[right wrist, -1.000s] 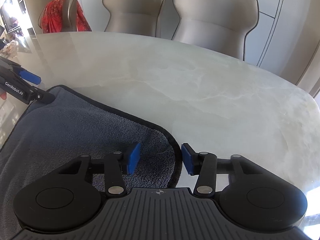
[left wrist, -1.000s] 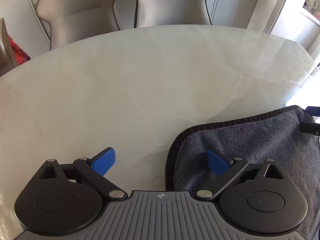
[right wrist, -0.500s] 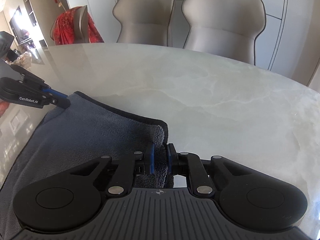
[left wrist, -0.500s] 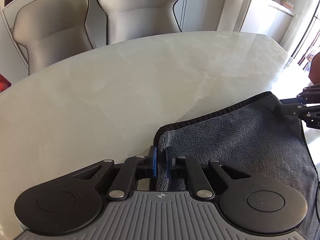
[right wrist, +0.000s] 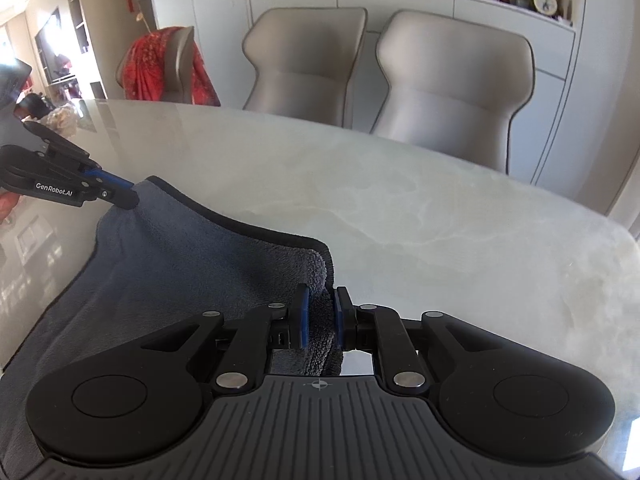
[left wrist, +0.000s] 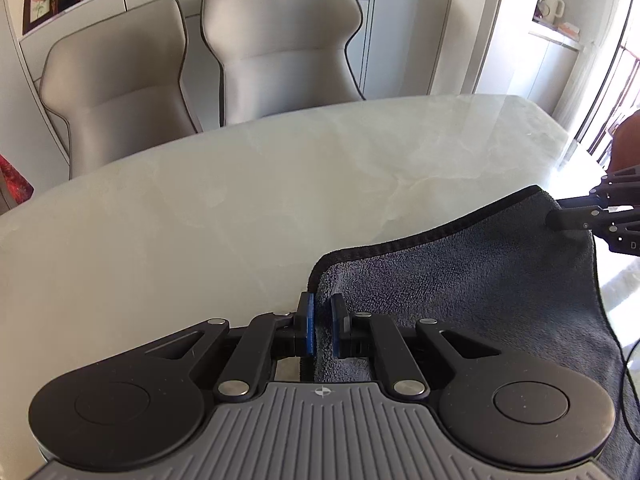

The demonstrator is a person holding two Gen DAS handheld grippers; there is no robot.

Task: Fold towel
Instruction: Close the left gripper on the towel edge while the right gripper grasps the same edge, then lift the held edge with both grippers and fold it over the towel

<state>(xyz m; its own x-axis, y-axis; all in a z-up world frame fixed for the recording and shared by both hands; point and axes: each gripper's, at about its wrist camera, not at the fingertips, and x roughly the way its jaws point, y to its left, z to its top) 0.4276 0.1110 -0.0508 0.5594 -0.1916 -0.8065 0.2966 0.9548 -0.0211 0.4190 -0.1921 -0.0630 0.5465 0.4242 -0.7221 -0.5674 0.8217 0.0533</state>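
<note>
Left wrist view: the left gripper fills the bottom of the frame, its two blue pads drawn close together and clamped on the near left corner of a dark grey towel. The towel has a black bound edge and spreads to the right over a pale marble-look table. Its far edge sags in a shallow curve between the two held corners. At the right border, the right gripper shows as black linkage, its tip pinching the towel's other corner. A small part of the person's hand appears above that linkage. Two beige upholstered chairs stand side by side behind the table, in front of white cabinets.

Right wrist view: the right gripper sits at the bottom, its blue pads pressed onto a bunched fold of the towel at the corner nearest the camera. The cloth stretches away to the left, raised at both held corners, while its lower left part lies on the table. At the left edge, the left gripper, printed with white lettering, grips the opposite corner with its jaws together. The two beige chairs stand beyond the table, and a third chair draped in red fabric stands further left.
</note>
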